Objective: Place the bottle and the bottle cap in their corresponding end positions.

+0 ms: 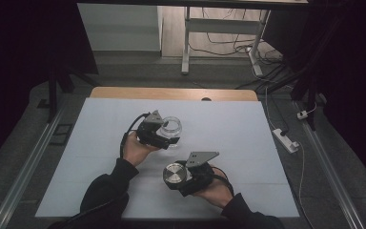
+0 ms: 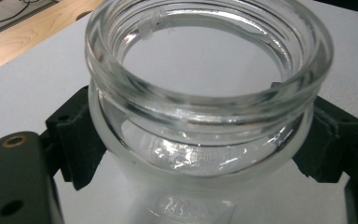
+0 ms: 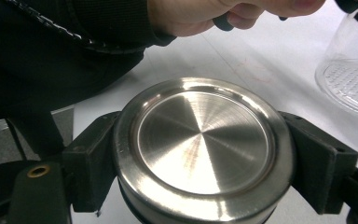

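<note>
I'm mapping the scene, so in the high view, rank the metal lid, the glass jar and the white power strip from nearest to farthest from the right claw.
1. Metal lid, gripped in the right claw.
2. Glass jar, up-left, in the left claw.
3. White power strip, off the table, far right.

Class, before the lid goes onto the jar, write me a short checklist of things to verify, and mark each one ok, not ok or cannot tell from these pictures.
1. Left gripper clamps the glass jar on both sides below its rim: ok.
2. Jar mouth open and unobstructed: ok.
3. Jar empty and clean inside: cannot tell; a small smear shows at the rim.
4. Right gripper holds the metal lid between both jaws: ok.
5. Lid lined up over the jar: not ok; it sits apart, nearer the person.
6. Lid thread matches the jar: cannot tell.
</note>
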`<state>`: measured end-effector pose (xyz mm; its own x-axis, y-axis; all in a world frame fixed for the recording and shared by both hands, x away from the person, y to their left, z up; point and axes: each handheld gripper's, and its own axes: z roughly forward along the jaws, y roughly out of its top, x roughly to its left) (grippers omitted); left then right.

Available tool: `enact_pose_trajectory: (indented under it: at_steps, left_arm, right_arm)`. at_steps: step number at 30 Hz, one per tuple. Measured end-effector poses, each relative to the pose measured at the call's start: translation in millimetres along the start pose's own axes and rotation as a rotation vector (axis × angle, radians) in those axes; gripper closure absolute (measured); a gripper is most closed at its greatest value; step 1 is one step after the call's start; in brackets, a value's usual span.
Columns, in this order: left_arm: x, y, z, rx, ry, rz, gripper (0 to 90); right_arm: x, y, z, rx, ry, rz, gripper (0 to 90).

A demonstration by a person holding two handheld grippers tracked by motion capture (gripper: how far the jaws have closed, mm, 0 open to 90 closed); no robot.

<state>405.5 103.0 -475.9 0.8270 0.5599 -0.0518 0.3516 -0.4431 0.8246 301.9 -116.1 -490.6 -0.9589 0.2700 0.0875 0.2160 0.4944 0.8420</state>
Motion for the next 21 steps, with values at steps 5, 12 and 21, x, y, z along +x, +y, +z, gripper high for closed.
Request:
enact_pose_trajectory:
  at_steps: [5,12,21]
  left_arm:
    - [3.3,0.5,5.0,0.002,0.009,0.001,15.4]
    - [7.2,-1.0,11.2,0.003,0.026,0.002,15.4]
    - [14.0,-7.4,17.4,-0.007,0.049,-0.014,15.4]
  right_arm:
    - [-1.2,-2.5,4.0,0.003,-0.011,-0.004,18.7]
    - [-1.2,-7.5,14.1,0.021,-0.026,-0.026,18.7]
    - [-2.4,-12.9,22.6,0.044,-0.037,-0.031,18.7]
